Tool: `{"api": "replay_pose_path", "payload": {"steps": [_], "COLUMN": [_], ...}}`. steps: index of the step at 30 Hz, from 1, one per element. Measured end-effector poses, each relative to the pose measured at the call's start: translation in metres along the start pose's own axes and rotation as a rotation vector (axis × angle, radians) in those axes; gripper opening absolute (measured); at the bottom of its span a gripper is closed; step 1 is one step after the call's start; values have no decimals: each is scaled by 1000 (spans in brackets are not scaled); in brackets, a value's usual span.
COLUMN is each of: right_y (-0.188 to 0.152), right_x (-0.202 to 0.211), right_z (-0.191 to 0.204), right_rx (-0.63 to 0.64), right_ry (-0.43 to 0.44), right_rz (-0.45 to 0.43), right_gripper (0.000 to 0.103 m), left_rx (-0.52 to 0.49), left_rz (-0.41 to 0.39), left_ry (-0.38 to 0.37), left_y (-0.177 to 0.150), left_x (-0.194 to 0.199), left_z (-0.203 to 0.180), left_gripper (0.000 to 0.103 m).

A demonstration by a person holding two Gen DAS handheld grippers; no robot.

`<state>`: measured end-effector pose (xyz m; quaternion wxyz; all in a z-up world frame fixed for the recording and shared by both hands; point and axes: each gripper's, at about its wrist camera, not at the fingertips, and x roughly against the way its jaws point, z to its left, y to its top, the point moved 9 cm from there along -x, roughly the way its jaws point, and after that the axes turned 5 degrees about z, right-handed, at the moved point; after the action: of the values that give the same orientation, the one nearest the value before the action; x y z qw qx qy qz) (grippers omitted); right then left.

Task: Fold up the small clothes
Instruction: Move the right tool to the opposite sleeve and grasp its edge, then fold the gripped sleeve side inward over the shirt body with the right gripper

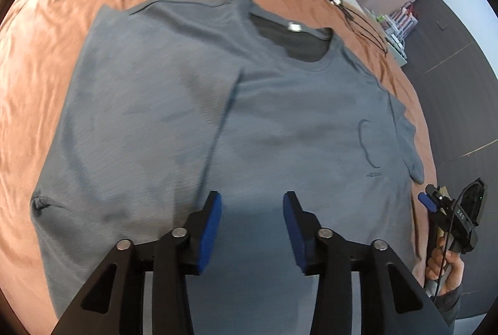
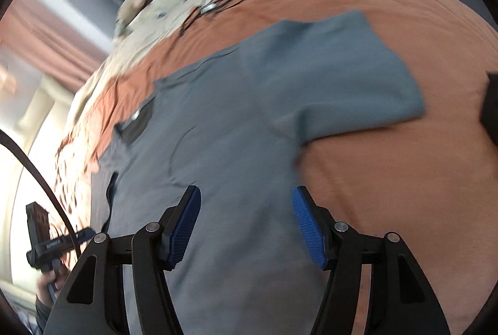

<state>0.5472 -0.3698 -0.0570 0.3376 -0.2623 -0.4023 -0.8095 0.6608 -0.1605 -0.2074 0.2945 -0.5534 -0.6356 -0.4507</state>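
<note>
A grey-blue T-shirt (image 1: 218,123) lies front up on the orange bedspread (image 1: 62,23), close to the bed's near edge, with its left side folded in over the body and one short sleeve spread flat. The left gripper (image 1: 252,229) and the right gripper (image 2: 246,226) are above it, jaws parted, holding nothing.

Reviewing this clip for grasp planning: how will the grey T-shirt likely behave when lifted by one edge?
The T-shirt looks thin and floppy: it lies flat with soft creases, so it would probably drape and sag. It is likely light. On the wrinkled orange bedsheet it may drag rather than slide cleanly.
</note>
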Motion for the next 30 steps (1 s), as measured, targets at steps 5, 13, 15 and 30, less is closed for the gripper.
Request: {"api": "replay_pose_path", "payload": {"steps": [5,13,15,30], "right_y": [0,5,7,17], "right_x": [17,26,22,3], "right_z": [-28,-61,-68,-95], "right_rx": [-97,-253,-295,-433], "right_ry": [16,56,55,106], "right_rz": [-39,-81,-95,-150], "right_gripper": [60,46,42,21], "left_rx": [-26,-63,-73,-132], "left_rz": [-19,-21,-18,9], "left_ry": [4,4,5,-1], "left_y": [8,15,16,31], "left_x": [-1,-10,-14,-47], "left_z": [-25,-60,-67,-115], "left_gripper": [58,59,59,59]}}
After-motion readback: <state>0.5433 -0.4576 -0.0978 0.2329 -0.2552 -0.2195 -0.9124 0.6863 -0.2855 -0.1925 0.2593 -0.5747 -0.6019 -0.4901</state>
